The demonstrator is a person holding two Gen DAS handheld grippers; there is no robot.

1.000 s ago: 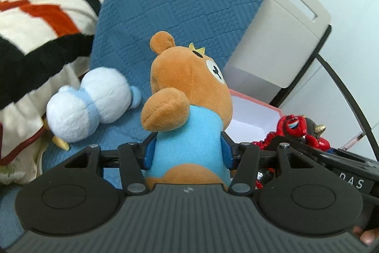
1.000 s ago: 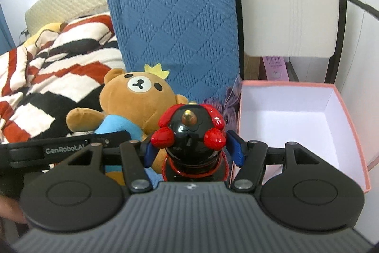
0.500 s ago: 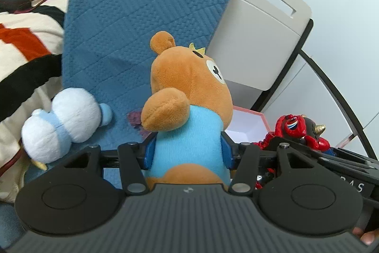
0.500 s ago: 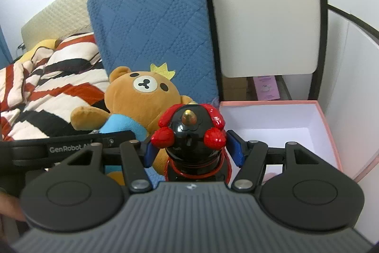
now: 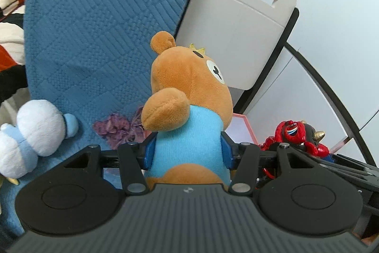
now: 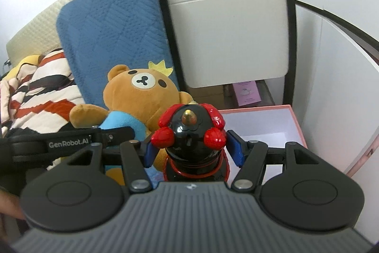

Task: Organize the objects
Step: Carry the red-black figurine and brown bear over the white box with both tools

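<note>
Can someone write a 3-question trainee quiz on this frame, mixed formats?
1. True or false: the left tool is shut on the teddy bear.
2. Multiple choice: what does the right tool hold? A) white plush B) red and black toy figure C) purple card
3. Fill in: the pink box stands open in front of the ___ chair.

Key: 1 true; 2 B; 3 beige. The white plush lies untouched against the blue cushion.

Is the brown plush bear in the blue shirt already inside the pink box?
No: the brown plush bear sits clamped in the left gripper, left of the pink box.
</note>
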